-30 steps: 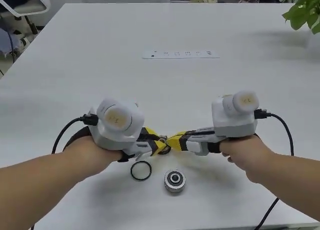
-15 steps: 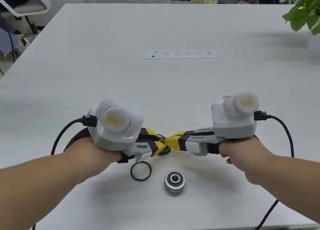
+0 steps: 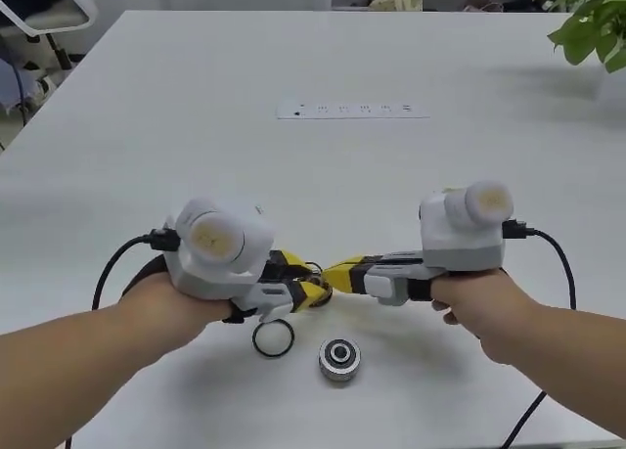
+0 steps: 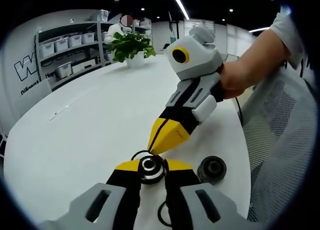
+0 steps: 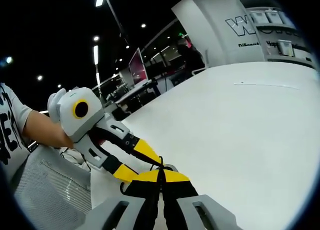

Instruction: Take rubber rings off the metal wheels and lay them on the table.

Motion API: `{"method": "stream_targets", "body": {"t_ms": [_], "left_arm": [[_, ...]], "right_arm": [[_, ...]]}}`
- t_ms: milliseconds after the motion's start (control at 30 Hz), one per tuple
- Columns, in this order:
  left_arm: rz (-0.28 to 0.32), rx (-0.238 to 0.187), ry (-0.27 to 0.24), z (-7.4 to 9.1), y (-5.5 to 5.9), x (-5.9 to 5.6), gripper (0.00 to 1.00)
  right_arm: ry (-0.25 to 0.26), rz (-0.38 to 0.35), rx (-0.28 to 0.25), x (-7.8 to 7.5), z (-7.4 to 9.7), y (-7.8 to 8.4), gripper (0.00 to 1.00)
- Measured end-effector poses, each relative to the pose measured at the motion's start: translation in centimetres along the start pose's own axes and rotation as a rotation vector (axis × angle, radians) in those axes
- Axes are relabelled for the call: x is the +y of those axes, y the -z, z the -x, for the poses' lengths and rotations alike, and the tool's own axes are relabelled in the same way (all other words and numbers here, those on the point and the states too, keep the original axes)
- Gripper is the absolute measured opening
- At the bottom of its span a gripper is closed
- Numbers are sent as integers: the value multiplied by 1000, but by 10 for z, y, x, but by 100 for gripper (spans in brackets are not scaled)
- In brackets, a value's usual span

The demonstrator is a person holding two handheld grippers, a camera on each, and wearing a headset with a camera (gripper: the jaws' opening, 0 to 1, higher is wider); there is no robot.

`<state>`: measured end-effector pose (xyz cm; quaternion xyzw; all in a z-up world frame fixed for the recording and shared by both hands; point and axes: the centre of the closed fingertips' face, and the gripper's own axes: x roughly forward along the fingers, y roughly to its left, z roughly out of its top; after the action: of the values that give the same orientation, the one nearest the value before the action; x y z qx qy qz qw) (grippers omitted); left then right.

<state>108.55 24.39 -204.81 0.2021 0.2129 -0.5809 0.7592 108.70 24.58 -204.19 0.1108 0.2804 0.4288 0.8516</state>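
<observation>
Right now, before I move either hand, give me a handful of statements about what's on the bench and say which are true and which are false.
1. The left claw grips a metal wheel. True.
2. The right claw is wide open. False: its jaws are shut, pinching what looks like a thin black ring at that wheel.
3. A loose rubber ring lies flat on the table. True.
4. The second wheel sits inside that loose ring. False: they lie side by side, apart.
5. The power strip lies between the claws and the person. False: it lies beyond the claws, farther up the table.
</observation>
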Motion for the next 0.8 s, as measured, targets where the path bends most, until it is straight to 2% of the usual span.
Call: {"method": "stream_targets", "body": {"t_ms": [333, 433, 800], "left_arm": [[-15, -43, 30, 17, -11, -10, 24], [-32, -55, 31, 27, -15, -14, 27], [11, -109, 17, 54, -22, -15, 40]], "right_arm": [[-25, -26, -42, 7, 5, -12, 0], [-35, -29, -51, 9, 6, -15, 0], [-63, -41, -79, 17, 6, -22, 0]]}}
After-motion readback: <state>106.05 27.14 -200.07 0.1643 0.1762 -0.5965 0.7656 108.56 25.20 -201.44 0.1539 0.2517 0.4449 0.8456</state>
